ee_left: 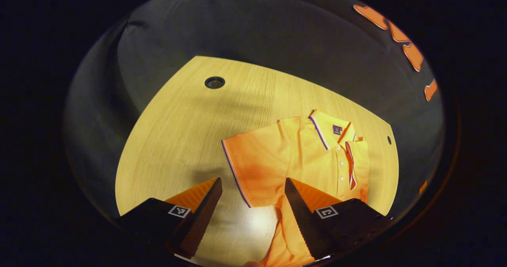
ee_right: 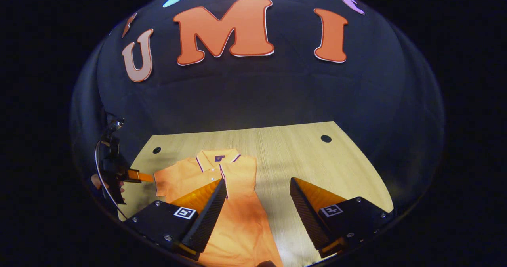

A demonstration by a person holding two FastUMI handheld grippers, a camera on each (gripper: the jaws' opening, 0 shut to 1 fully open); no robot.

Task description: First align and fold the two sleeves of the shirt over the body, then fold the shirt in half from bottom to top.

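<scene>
While I watch the left gripper view, my left gripper (ee_left: 253,203) hangs with its fingers spread wide and nothing between them, above the near edge of the table (ee_left: 174,132). One finger (ee_left: 204,215) sits over bare wood, the other over the shirt's lower cloth. The shirt (ee_left: 301,160) lies flat just ahead, collar (ee_left: 330,128) pointing away from me toward the far right. One sleeve (ee_left: 253,168) is spread out flat to the left, its trimmed edge running along the wood. On the other side the cloth is already laid over the body beside the button placket (I cannot tell exactly how the layers stack there). A round hole (ee_left: 214,82) shows in the tabletop well beyond the shirt.

From the right gripper view, my right gripper (ee_right: 257,207) is likewise released, fingers wide apart, holding nothing. Its left finger (ee_right: 208,215) overlaps the shirt (ee_right: 237,219) and its right finger hovers over bare table (ee_right: 317,160). The shirt runs from between the fingers up to its collar (ee_right: 218,158), with the unfolded sleeve (ee_right: 174,176) lying out to the left. Further left, the other gripper (ee_right: 119,172) shows at the table's edge, near that sleeve, with a hand (ee_right: 97,182) behind it
</scene>
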